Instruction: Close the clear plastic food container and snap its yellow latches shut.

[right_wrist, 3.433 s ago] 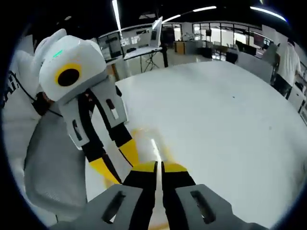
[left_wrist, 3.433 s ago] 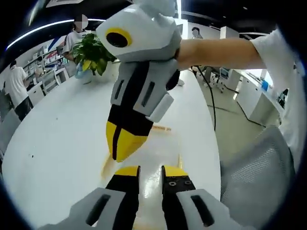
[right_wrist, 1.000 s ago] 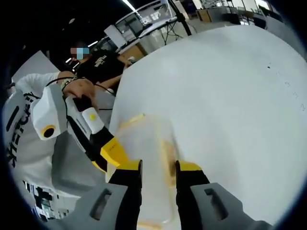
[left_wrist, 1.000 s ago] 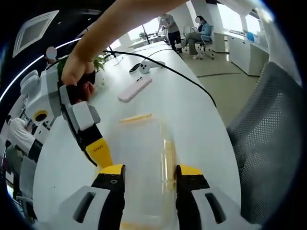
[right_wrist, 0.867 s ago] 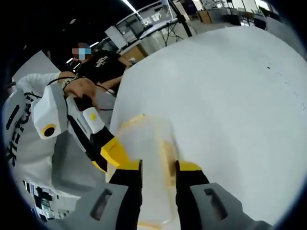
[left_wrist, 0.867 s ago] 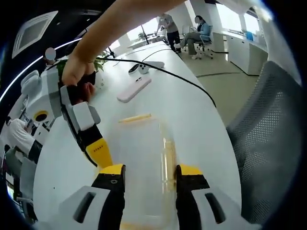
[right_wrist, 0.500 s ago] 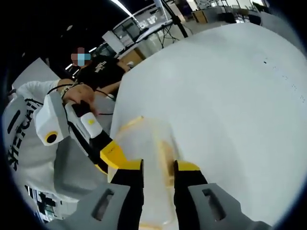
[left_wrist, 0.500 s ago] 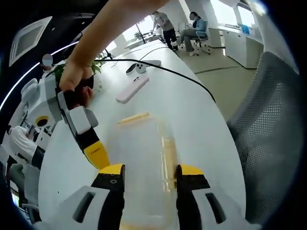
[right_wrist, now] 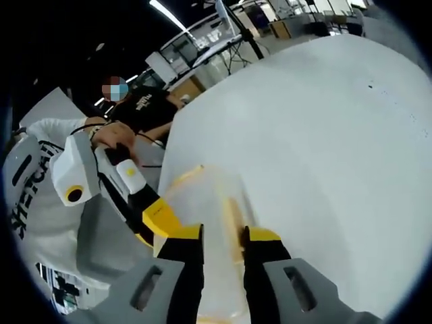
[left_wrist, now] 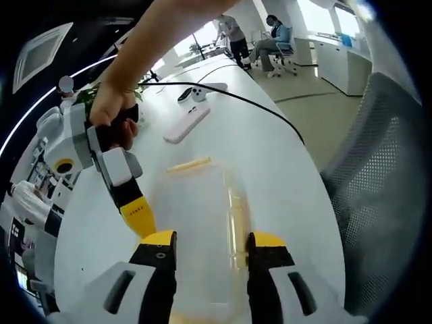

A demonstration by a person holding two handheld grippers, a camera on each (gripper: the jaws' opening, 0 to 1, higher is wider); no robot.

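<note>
Open-plan office or lab space. Long white bench (left_wrist: 270,155) runs ahead of the left fingers, with a black cable (left_wrist: 236,101) snaking across it, a white remote-like device (left_wrist: 187,124) and a small white controller (left_wrist: 194,94) further out, and a potted plant (left_wrist: 138,91) at the far left. Grey mesh office chair (left_wrist: 378,202) to the right of the fingers. Beyond it, white desks and a seated person on a swivel chair (left_wrist: 273,40) near bright windows. Right gripper view: ceiling strip lights (right_wrist: 165,15), glass partitions (right_wrist: 202,50) and more desks past the bench's far end.
</note>
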